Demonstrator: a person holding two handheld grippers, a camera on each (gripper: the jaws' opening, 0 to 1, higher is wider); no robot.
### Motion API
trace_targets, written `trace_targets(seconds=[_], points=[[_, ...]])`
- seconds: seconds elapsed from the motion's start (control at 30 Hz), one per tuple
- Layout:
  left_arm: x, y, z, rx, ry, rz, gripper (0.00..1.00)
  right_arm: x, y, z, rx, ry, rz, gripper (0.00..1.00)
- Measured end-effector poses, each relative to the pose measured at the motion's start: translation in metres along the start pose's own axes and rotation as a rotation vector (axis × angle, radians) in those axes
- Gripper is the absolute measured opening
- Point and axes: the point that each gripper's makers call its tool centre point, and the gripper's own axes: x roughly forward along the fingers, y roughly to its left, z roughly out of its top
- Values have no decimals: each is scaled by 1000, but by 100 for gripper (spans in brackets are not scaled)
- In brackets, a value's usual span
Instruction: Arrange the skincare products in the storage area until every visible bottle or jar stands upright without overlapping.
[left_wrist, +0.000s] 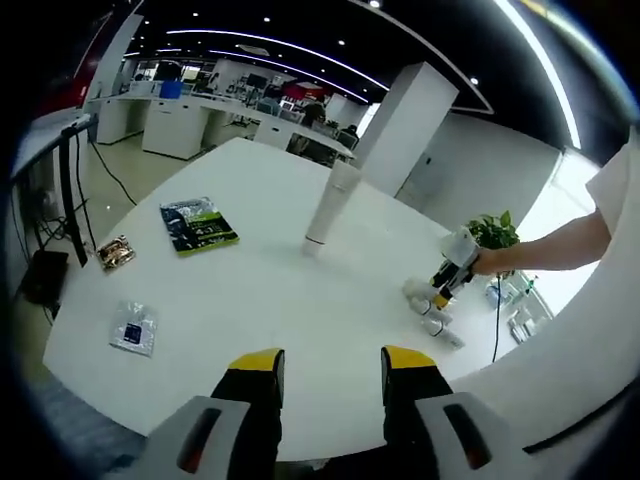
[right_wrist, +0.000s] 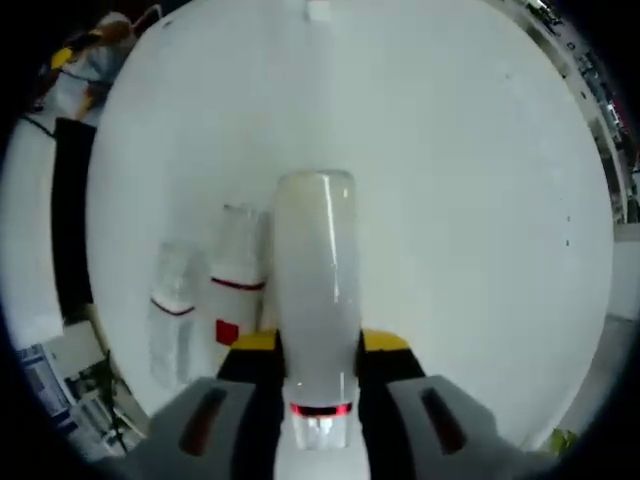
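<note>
The right gripper (right_wrist: 318, 355) clamps a frosted white bottle (right_wrist: 314, 290) — long axis pointing away along the jaws, red-banded end nearest the camera, no legible writing — over the white bench (right_wrist: 450, 150); the left gripper (left_wrist: 330, 365) hangs open, empty.

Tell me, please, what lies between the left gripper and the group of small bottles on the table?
Only bare white table, as the left gripper view shows: nothing sits between the left gripper and the small bottles, where the right gripper works.

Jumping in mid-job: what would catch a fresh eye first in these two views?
In the right gripper view, the right gripper is shut on a frosted white bottle with a red band, with two clear bottles beside it on the white table. In the left gripper view, the open left gripper faces a tall white tube and a green packet.
</note>
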Motion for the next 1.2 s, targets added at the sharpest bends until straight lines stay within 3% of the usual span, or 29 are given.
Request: trace_targets(seconds=[0.3, 0.7, 0.83, 1.0, 1.1, 1.2], points=[[-9, 8, 3, -38, -56, 6, 39, -24, -8, 21, -91, 71, -24, 24], [-10, 16, 13, -56, -112, -5, 36, -53, -9, 81, -237, 110, -82, 23], [-8, 20, 14, -75, -125, -13, 36, -61, 3, 102, -274, 107, -91, 23], [-4, 23, 17, -97, -144, -29, 36, -65, 27, 128, -396, 96, -91, 23], [2, 21, 19, -84, -140, -40, 36, -68, 43, 144, -491, 101, -106, 23], [7, 18, 19, -42, -131, -60, 37, -69, 52, 153, -525, 93, -107, 23]])
